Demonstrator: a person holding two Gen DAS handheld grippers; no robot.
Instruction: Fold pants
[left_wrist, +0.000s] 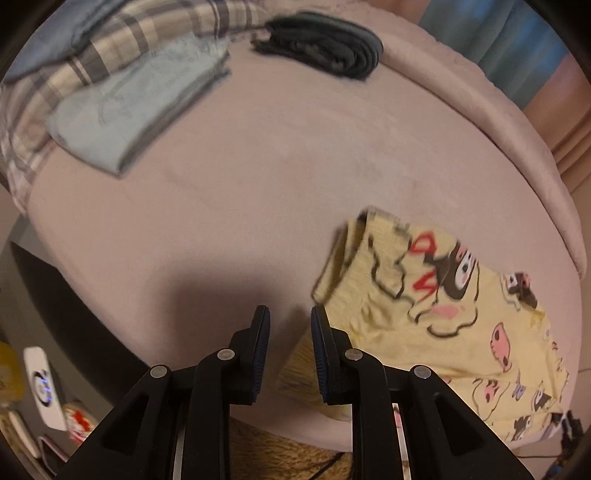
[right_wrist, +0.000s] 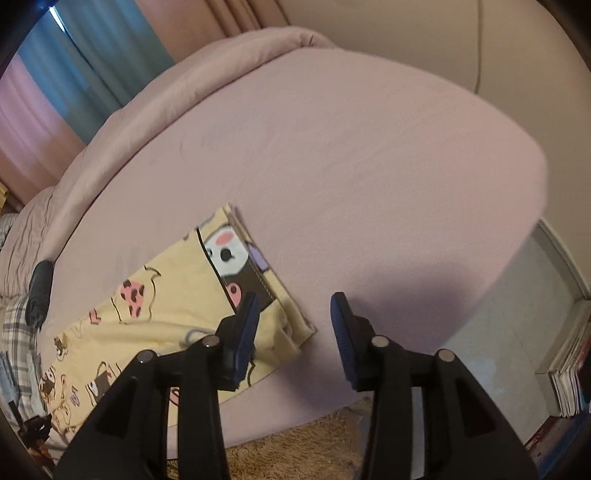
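Yellow cartoon-print pants (left_wrist: 461, 317) lie on the pink bed (left_wrist: 258, 177), waistband end towards the left gripper, at the right of the left wrist view. My left gripper (left_wrist: 290, 325) is open and empty, just left of the waistband, above the near bed edge. In the right wrist view the pants (right_wrist: 177, 314) lie at lower left, leg hems near the fingers. My right gripper (right_wrist: 295, 314) is open and empty, its left finger (right_wrist: 245, 332) over the hem corner, not gripping it.
A folded light-blue garment (left_wrist: 136, 107), a plaid cloth (left_wrist: 110, 44) and a dark folded garment (left_wrist: 325, 48) lie at the far side of the bed. A rolled pink duvet (right_wrist: 147, 99) borders the bed. A tan rug (right_wrist: 295, 450) and floor lie below the near edge.
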